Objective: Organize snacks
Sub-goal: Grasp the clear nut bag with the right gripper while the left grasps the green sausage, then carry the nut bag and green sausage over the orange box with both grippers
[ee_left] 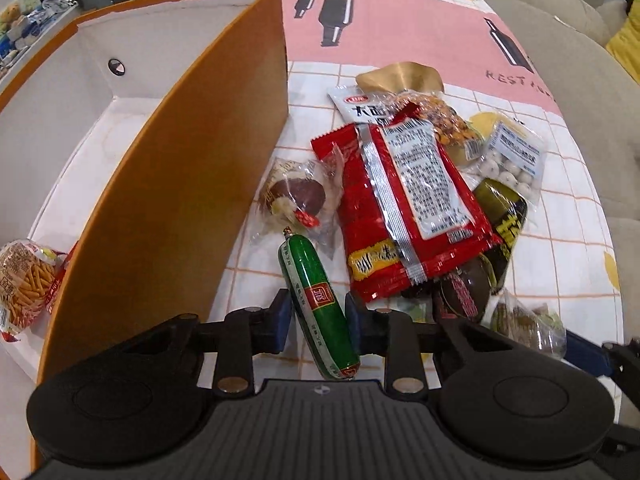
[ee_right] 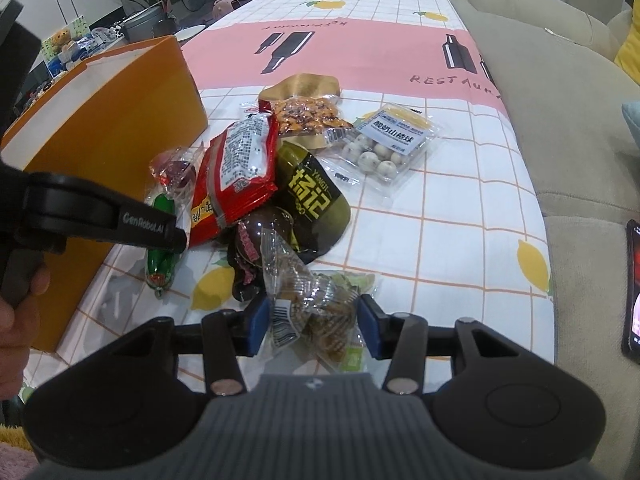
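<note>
A green sausage (ee_left: 316,292) lies on the tablecloth beside the orange box (ee_left: 180,168), and my left gripper (ee_left: 318,320) is shut on its middle, a blue pad on each side. In the right wrist view one left finger (ee_right: 152,228) crosses above that sausage (ee_right: 160,268). My right gripper (ee_right: 314,328) is shut on a clear crinkly snack packet (ee_right: 312,304) at the near edge of the pile. The pile holds a red packet (ee_right: 236,168), a dark green packet (ee_right: 316,200), a brown packet (ee_right: 250,248) and a packet of white balls (ee_right: 384,148).
The orange box (ee_right: 120,140) is white inside and holds a packet of stick snacks (ee_left: 24,280). A nut bag (ee_right: 308,108) lies at the far end of the pile. A beige sofa (ee_right: 560,120) borders the table on the right, with a phone (ee_right: 632,292) on it. A person's hand (ee_right: 16,320) is at the left.
</note>
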{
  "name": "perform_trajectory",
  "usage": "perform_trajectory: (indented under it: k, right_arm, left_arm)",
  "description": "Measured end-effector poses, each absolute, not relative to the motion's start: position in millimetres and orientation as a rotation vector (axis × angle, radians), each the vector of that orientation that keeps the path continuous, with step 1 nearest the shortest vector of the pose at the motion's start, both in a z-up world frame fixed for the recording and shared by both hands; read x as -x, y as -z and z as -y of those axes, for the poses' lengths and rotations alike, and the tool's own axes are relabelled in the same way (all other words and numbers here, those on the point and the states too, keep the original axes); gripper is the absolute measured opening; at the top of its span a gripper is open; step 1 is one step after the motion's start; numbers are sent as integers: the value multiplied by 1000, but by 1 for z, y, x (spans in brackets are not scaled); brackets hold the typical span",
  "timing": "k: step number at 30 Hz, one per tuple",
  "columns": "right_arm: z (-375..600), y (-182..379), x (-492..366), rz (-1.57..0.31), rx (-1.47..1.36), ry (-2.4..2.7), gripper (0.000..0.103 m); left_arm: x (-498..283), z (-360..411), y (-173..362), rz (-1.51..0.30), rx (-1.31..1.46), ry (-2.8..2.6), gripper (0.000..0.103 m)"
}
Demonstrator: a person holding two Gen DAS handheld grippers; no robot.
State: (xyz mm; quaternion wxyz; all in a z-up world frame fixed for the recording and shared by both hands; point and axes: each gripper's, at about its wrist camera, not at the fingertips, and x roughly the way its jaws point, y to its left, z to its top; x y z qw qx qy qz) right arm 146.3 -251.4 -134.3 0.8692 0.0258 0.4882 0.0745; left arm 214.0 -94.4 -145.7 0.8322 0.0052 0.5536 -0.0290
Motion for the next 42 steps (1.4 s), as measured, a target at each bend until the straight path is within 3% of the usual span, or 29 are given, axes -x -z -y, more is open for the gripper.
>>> perform_trajectory:
  k: [23, 42]
  right_arm:
    - [252, 102, -121, -964, -118, -158, 43]
    - [160, 19, -116, -790, -24, -390, 43]
  left_arm:
    - [-162, 84, 65, -1072, 8, 242, 28]
    - [-178, -11, -18, -986, -91, 217, 28]
